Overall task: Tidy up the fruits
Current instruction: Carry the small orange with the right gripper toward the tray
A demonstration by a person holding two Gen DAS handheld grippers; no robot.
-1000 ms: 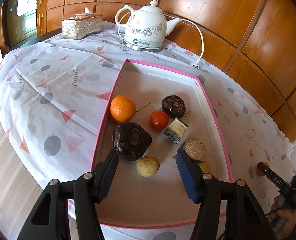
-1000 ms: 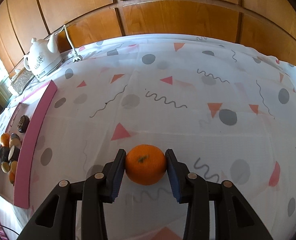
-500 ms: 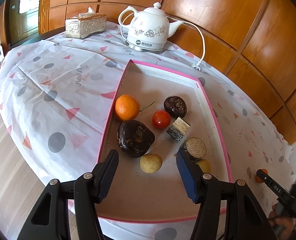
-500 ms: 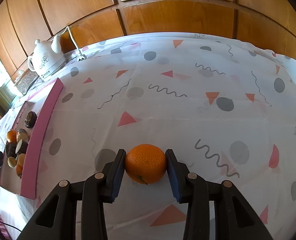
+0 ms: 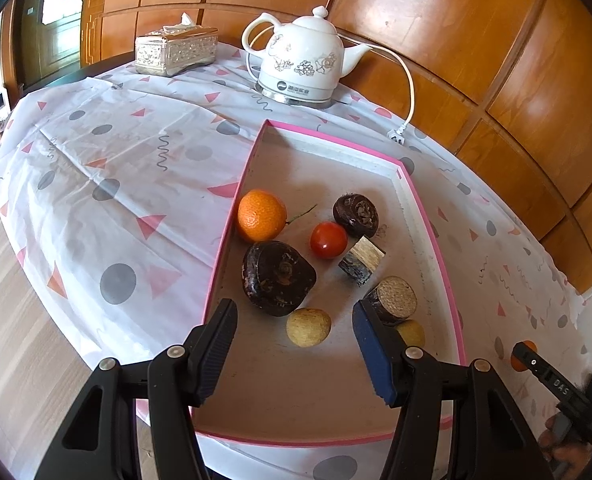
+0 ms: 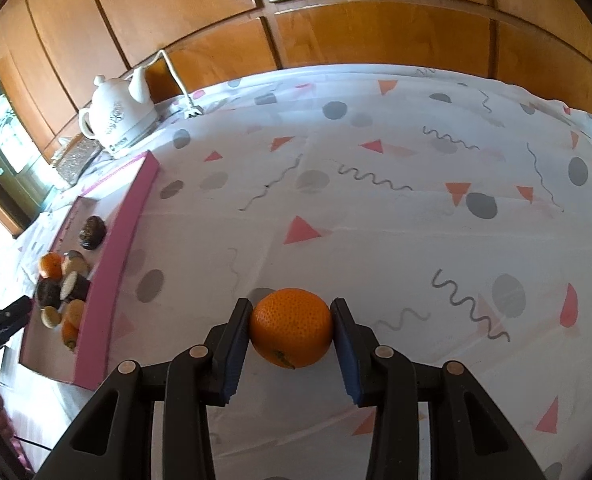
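My right gripper (image 6: pixel 291 334) is shut on an orange (image 6: pixel 291 326) and holds it above the patterned tablecloth, to the right of the pink-rimmed tray (image 6: pixel 114 256). In the left wrist view my left gripper (image 5: pixel 296 354) is open and empty over the near end of that tray (image 5: pixel 427 216). The tray holds another orange (image 5: pixel 260 215), a red tomato (image 5: pixel 328 240), a large dark fruit (image 5: pixel 276 276), a smaller dark fruit (image 5: pixel 355 215), a yellowish round fruit (image 5: pixel 308 327) and cut pieces (image 5: pixel 391 298).
A white electric kettle (image 5: pixel 303 64) with a cord and a silver tissue box (image 5: pixel 176 50) stand at the table's far end. A wooden panelled wall runs behind the table. The right gripper also shows at the far right of the left wrist view (image 5: pixel 527 356).
The right gripper has lifted the orange and swung left toward the tray, which now looks nearer. The left gripper has drawn back slightly and stays open.
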